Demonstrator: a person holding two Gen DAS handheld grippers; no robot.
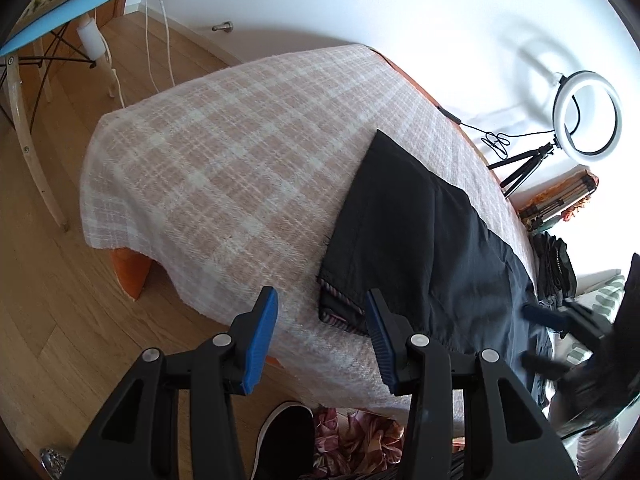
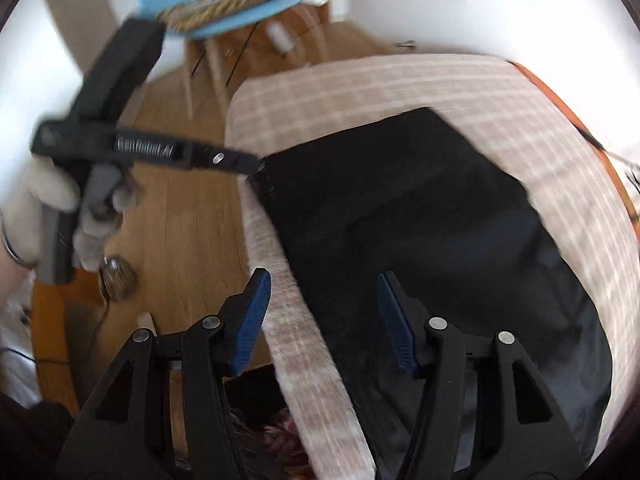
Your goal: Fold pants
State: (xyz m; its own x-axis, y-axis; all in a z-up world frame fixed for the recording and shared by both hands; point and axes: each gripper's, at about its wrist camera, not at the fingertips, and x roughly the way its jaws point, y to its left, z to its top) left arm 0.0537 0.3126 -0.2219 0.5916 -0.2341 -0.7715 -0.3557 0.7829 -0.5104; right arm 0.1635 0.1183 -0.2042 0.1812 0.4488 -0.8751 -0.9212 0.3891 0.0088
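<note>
Dark pants (image 1: pixel 416 240) lie folded on the pink-and-white checked cloth (image 1: pixel 224 160) that covers the table. My left gripper (image 1: pixel 322 340) is open and empty just in front of the pants' near corner, where a striped lining shows. My right gripper (image 2: pixel 324 320) is open and empty above the near edge of the pants (image 2: pixel 400 216), blurred by motion. It also shows at the right in the left wrist view (image 1: pixel 548 336). The left gripper shows in the right wrist view (image 2: pixel 252 166), its tips at the pants' left corner.
A ring light on a tripod (image 1: pixel 584 116) stands at the far right of the table. A pile of dark clothes (image 1: pixel 554 260) lies beside the pants. A blue chair (image 1: pixel 48 20) stands on the wooden floor (image 1: pixel 52 300) to the left. A black shoe (image 1: pixel 284 436) is below.
</note>
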